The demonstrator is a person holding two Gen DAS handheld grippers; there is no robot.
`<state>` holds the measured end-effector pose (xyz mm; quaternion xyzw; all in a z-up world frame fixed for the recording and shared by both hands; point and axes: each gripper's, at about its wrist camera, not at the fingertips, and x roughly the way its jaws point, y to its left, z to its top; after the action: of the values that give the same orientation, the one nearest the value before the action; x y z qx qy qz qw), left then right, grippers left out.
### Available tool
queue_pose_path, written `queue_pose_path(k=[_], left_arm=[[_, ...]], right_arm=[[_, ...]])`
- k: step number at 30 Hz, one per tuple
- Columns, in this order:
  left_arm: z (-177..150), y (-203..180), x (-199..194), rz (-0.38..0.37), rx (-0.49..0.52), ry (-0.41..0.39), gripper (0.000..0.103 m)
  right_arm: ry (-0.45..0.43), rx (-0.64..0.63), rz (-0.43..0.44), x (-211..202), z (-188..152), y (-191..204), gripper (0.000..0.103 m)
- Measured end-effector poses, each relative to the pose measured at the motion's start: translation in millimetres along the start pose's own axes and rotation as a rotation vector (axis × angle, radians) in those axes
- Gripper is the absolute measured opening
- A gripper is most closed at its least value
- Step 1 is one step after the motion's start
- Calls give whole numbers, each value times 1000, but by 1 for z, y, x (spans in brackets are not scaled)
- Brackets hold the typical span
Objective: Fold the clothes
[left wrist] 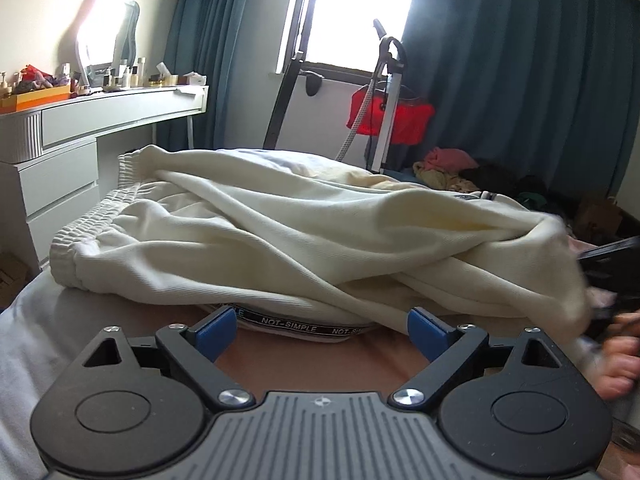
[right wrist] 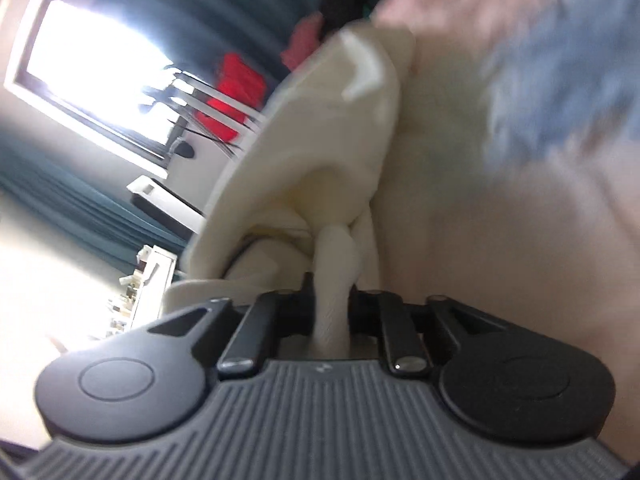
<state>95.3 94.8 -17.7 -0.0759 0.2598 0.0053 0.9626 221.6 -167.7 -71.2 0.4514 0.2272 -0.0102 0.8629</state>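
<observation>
A cream garment with ribbed elastic hems lies bunched across the bed, over a white piece edged with a black lettered band. My left gripper is open, its blue pads on either side of that band at the garment's near edge, not pressing on it. In the right wrist view my right gripper is shut on a twisted fold of the cream garment, which rises away from the jaws; the view is rolled and blurred. The right gripper also shows at the garment's right end, with a hand below it.
The bed's sheet runs under the garment. A white dresser with bottles stands at the left. Behind the bed are teal curtains, a bright window, a steamer stand with a red cloth, and a pile of clothes.
</observation>
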Motion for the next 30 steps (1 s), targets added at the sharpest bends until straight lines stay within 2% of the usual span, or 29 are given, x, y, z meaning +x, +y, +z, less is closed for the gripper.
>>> queue_pose_path(k=[3,7,10,13,16,19,22,23,25,27,29,30], left_arm=[[4,1,-7,-11,2,1,94],[9,5,-23,-1,2,-31,95],[10,9,-31,-3,-17,-39,96],[10,13,-31,-8,-42,-19,96],[10,16,-27,-9,-70,5,96],[7,16,-20,-3,-74,26,96],[3,14,-15,-3,-75,48,96],[1,13,-15,-7,-75,53,96],[-2,11,-15,-15,-76,63,96],[-4,8,-15,-22,-67,65,96],[-7,5,-14,-28,-61,69,96],[-7,4,-13,-33,-63,73,96]], right_arm=[[-70,-96,7,-53,-6,21,10],[-163,-146,7,-115,1,37,10],[-244,-284,5,-148,10,61,10],[-281,-407,10,-160,20,79,10],[-211,-506,3,-156,21,84,11],[-9,-562,17,-140,2,66,12],[209,-503,-2,-124,-21,23,16],[254,-450,-7,-126,-24,7,20],[262,-316,-8,-138,-20,-22,37],[217,-180,-11,-157,-11,-41,69],[129,-85,35,-174,4,-49,78],[95,-62,59,-177,11,-51,79]])
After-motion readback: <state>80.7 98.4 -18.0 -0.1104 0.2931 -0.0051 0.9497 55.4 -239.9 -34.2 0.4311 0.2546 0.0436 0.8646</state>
